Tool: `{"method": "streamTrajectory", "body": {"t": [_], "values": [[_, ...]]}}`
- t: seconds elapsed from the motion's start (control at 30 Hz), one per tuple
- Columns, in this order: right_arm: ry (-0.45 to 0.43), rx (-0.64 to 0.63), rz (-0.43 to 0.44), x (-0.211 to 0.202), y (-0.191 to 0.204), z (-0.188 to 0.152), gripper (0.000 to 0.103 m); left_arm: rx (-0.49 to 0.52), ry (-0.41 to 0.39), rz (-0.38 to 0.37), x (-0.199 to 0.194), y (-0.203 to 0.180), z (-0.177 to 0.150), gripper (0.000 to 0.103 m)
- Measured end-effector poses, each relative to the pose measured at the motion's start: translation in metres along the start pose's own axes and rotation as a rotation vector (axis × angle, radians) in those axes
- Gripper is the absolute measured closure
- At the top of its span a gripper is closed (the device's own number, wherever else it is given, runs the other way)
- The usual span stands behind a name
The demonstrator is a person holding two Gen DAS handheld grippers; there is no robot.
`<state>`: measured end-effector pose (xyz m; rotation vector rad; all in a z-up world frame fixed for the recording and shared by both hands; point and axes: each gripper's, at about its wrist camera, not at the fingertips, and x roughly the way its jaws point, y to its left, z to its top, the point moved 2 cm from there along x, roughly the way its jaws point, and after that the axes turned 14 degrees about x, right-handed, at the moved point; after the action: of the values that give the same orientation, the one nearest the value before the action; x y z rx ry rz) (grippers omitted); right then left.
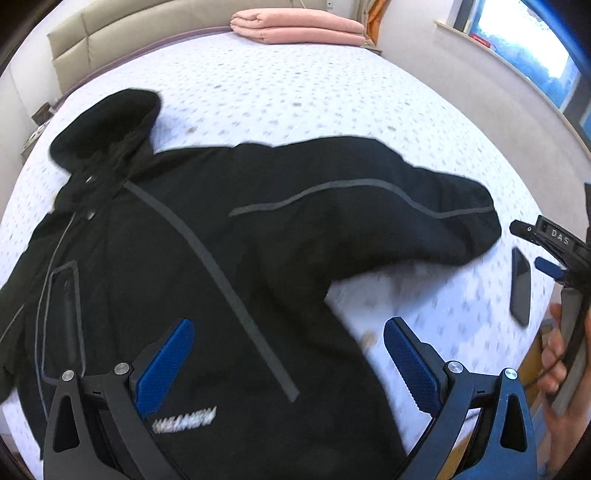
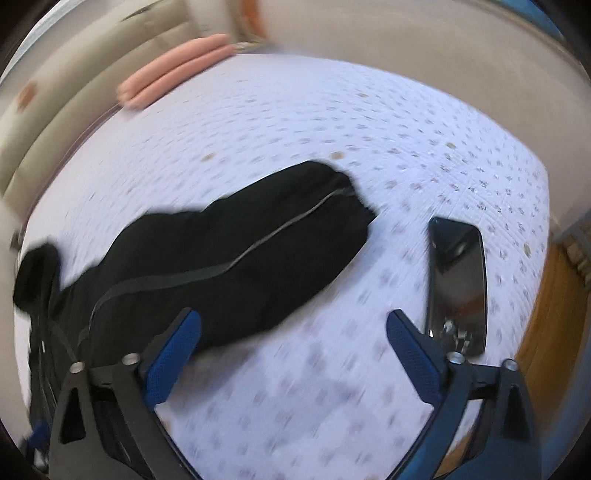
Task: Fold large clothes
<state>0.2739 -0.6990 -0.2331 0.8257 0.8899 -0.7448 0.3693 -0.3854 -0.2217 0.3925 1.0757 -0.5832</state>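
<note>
A: Starting at the left, what lies on the bed?

B: A black hooded padded jacket with grey seam tape (image 1: 207,258) is spread front-up on the white quilted bedspread with small grey dots (image 1: 295,92). Its hood (image 1: 107,125) points toward the far left corner, and a white printed logo (image 1: 184,419) shows low on the chest.

A: And the left gripper?

B: The left gripper with blue textured pads (image 1: 288,365) hovers over the lower body of the jacket, fingers spread wide apart, with nothing between them. Its left pad sits above black fabric; its right pad is above the bare bedspread beside the jacket's edge.

A: Moving right?

B: One sleeve (image 1: 424,214) stretches out to the right, its cuff resting on the bedspread. Beyond the cuff lies a dark flat smartphone (image 1: 520,288), near it but apart. At the far right edge a bare hand (image 1: 557,369) holds the grip of the other tool.

A: What does the right wrist view add?

B: It is blurred. The right gripper, also blue-padded, (image 2: 293,358) is spread open and empty above the bedspread, between the sleeve on its left and the smartphone on its right.

A: Anything at the far end?

B: A folded pink blanket (image 1: 299,27) rests by the beige padded headboard (image 1: 129,33).
</note>
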Motion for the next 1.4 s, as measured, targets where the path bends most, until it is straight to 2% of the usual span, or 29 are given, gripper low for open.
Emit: {"method": "streamTrajectory", "body": {"t": [0.1,0.2,0.27,0.37,0.47,0.53,0.57,0.6,0.67,0.73,0.83,0.9,0.93,0.97,1.03,1.13,1.27,1.4], "values": [[0.066,0.039,0.029,0.033,-0.014,0.040,0.022,-0.002,0.010,-0.007,0.021,-0.011,0.031,0.000],[0.169,0.082,0.083,0.070,-0.027,0.069,0.024,-0.007,0.022,-0.019,0.043,-0.021,0.059,0.000],[0.207,0.104,0.107,0.092,-0.033,0.082,0.025,-0.021,0.023,-0.026,0.055,-0.023,0.073,0.000],[0.220,0.115,0.082,0.114,-0.035,0.095,0.025,-0.035,0.027,-0.046,0.069,-0.025,0.090,0.000],[0.281,0.130,0.057,0.142,-0.035,0.096,0.025,-0.043,0.048,-0.067,0.087,-0.027,0.101,0.001],[0.245,0.109,0.070,0.140,-0.029,0.095,0.035,-0.043,0.066,-0.084,0.098,-0.030,0.107,0.001],[0.241,0.090,0.084,0.138,-0.025,0.094,0.047,-0.042,0.075,-0.090,0.103,-0.033,0.109,0.004],[0.241,0.090,0.105,0.135,-0.024,0.095,0.052,-0.038,0.087,-0.094,0.109,-0.035,0.111,0.009],[0.233,0.116,0.152,0.124,-0.023,0.098,0.056,-0.018,0.099,-0.096,0.116,-0.043,0.115,0.015],[0.184,0.104,0.163,0.104,-0.021,0.105,0.058,0.014,0.088,-0.092,0.120,-0.051,0.119,0.027],[0.059,0.047,0.136,0.069,-0.020,0.116,0.059,0.056,0.083,-0.118,0.130,-0.063,0.124,0.045],[0.044,0.015,0.121,0.064,-0.018,0.116,0.059,0.074,0.100,-0.148,0.147,-0.072,0.124,0.058],[0.050,0.001,0.102,0.068,-0.016,0.115,0.059,0.084,0.120,-0.140,0.157,-0.076,0.123,0.061],[0.064,-0.022,0.067,0.080,-0.015,0.111,0.059,0.105,0.142,-0.117,0.169,-0.080,0.121,0.061],[0.115,-0.022,0.010,0.104,-0.024,0.104,0.059,0.140,0.092,-0.079,0.171,-0.086,0.122,0.061],[0.200,0.059,0.018,0.136,-0.040,0.103,0.058,0.136,0.103,-0.082,0.173,-0.085,0.126,0.060],[0.190,0.030,0.011,0.130,-0.033,0.103,0.059,0.119,0.099,-0.121,0.163,-0.076,0.125,0.060],[0.200,0.037,0.103,0.107,-0.031,0.102,0.061,0.041,0.067,-0.204,0.131,-0.051,0.109,0.060]]}}
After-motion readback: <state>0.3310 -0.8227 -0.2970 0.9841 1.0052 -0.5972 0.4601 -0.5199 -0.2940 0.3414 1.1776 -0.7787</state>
